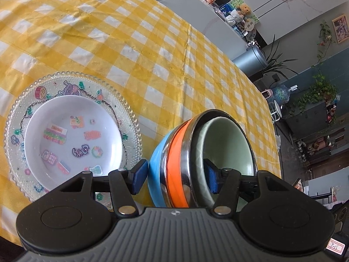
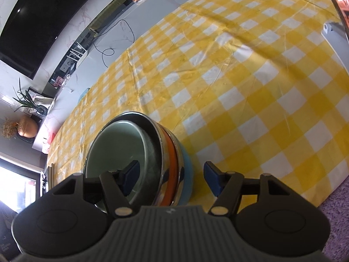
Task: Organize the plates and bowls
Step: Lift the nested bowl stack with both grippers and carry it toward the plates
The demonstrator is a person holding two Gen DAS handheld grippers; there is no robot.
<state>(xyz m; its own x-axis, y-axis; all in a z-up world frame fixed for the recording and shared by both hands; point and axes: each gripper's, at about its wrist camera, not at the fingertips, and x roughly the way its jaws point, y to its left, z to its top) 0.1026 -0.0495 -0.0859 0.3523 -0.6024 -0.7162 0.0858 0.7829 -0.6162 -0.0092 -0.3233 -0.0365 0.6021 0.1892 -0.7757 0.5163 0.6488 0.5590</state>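
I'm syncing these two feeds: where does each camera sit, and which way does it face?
Left wrist: on the left gripper, facing along its fingers, which straddle the bowl stack; stacked plates to its left.
Right wrist: on the right gripper, fingers straddling the stack's opposite wall.
Shared: bowl stack, checked tablecloth.
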